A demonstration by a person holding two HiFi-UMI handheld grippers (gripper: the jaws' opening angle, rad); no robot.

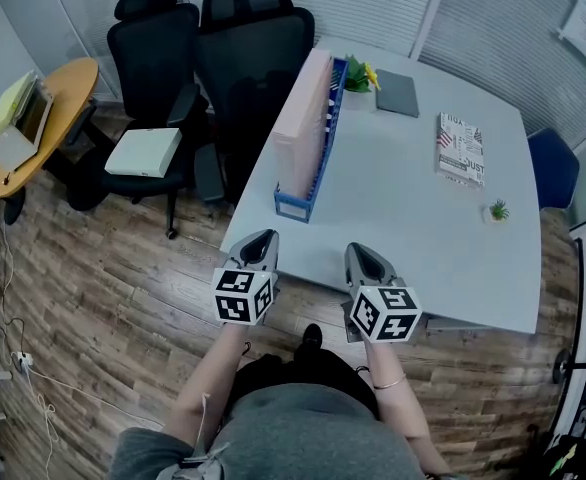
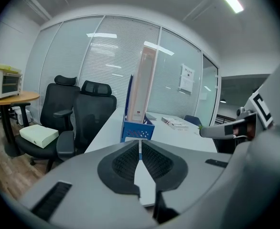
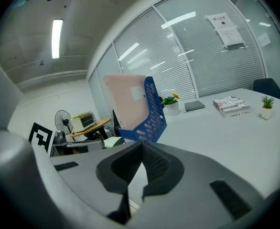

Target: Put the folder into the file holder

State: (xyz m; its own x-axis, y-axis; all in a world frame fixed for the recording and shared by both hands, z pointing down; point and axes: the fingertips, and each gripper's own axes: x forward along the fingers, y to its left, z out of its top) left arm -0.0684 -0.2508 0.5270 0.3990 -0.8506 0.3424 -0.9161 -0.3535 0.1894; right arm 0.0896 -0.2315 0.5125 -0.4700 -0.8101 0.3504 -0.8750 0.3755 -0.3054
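The pink folder point(image 1: 301, 118) stands upright inside the blue file holder point(image 1: 295, 206) along the left side of the white table point(image 1: 413, 218). My left gripper point(image 1: 261, 240) and right gripper point(image 1: 365, 256) hover side by side over the table's near edge, short of the holder. Both are shut with nothing between the pads. In the left gripper view the folder point(image 2: 142, 87) and holder point(image 2: 137, 130) stand straight ahead beyond the shut left gripper point(image 2: 140, 147). In the right gripper view the folder point(image 3: 123, 99) and holder point(image 3: 153, 111) rise to the left, above the shut right gripper point(image 3: 141, 149).
Two black office chairs point(image 1: 223, 58) stand left of the table, one carrying a white box point(image 1: 143, 152). A round wooden table point(image 1: 53, 108) with an oven sits far left. On the white table lie a book point(image 1: 461, 148), a grey notebook point(image 1: 397, 93), a flower pot point(image 1: 358, 76) and a small plant point(image 1: 497, 211).
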